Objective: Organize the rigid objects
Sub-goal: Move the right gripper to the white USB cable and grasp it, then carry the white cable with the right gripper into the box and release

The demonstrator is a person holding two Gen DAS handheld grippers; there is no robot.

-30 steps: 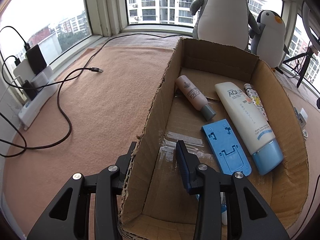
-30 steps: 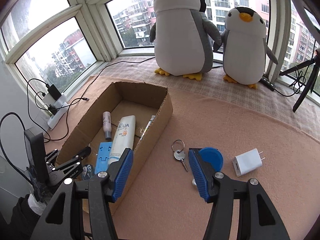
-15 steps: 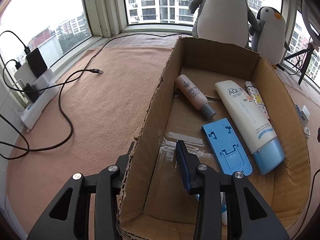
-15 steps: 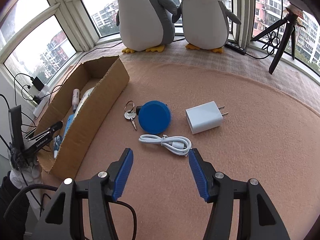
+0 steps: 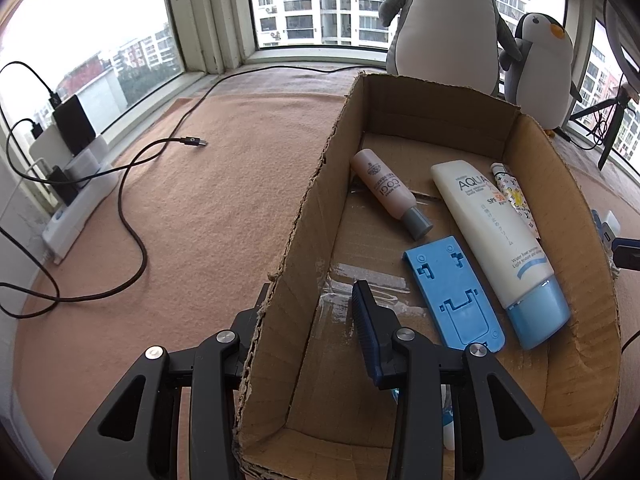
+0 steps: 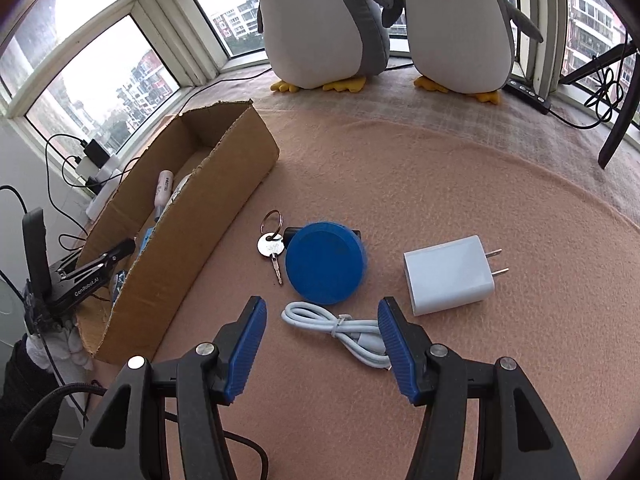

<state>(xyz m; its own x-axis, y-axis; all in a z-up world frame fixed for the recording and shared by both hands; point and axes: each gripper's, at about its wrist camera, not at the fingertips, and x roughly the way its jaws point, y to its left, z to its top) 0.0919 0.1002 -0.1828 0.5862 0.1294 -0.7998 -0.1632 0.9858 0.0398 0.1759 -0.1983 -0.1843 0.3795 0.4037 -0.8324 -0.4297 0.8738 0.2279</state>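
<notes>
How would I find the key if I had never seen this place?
Find the long brown cardboard box on the peach-coloured mat. Just right of its long side lies a small silver key on a metal ring, touching the round blue disc. It is the only shiny metal thing there; the white charger block and white coiled cable are plastic.

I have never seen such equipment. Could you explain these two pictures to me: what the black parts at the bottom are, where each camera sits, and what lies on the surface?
The black parts are two-finger grippers, one in each of a person's hands, each with a camera looking forward along its fingers.

In the left wrist view, the left gripper straddles the side wall of a cardboard box, one finger outside and one inside; I cannot tell if it is pinching it. Inside lie a pink bottle, a white tube and a blue plastic stand.

In the right wrist view, the right gripper is open and holds nothing. On the orange cloth before it lie a white cable, a blue round disc, keys and a white charger.
</notes>
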